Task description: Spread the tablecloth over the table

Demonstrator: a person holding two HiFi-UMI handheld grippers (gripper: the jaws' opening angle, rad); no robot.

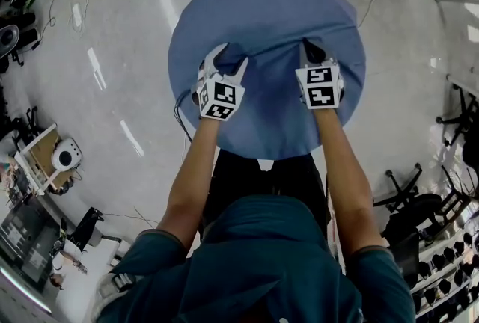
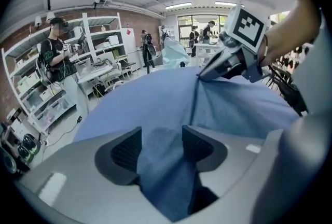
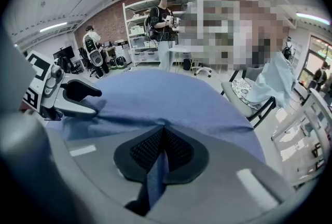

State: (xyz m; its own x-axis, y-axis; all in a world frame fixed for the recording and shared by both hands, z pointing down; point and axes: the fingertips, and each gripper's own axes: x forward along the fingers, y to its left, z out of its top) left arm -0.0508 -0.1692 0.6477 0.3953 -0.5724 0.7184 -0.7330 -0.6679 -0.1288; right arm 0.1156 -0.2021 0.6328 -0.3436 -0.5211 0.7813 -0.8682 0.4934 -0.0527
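A blue tablecloth (image 1: 262, 7) covers the round table, with a fold pulled up between my two grippers near the table's near side. My left gripper (image 1: 224, 60) stands open; in the left gripper view a loose ridge of tablecloth (image 2: 155, 98) runs between its spread jaws (image 2: 162, 137). My right gripper (image 1: 313, 52) is shut on the tablecloth; in the right gripper view a thin pinch of cloth (image 3: 155, 176) hangs from its closed jaws (image 3: 164, 135). Each gripper shows in the other's view: the right gripper (image 2: 199, 77) pinching the fold, the left gripper (image 3: 93, 102) with jaws apart.
Glossy floor surrounds the table. Office chairs (image 1: 412, 202) stand at the right, and a wooden cart with a white device (image 1: 63, 157) at the left. A chair draped with pale cloth (image 3: 264, 88) is beyond the table. People stand by the shelves (image 2: 54, 57).
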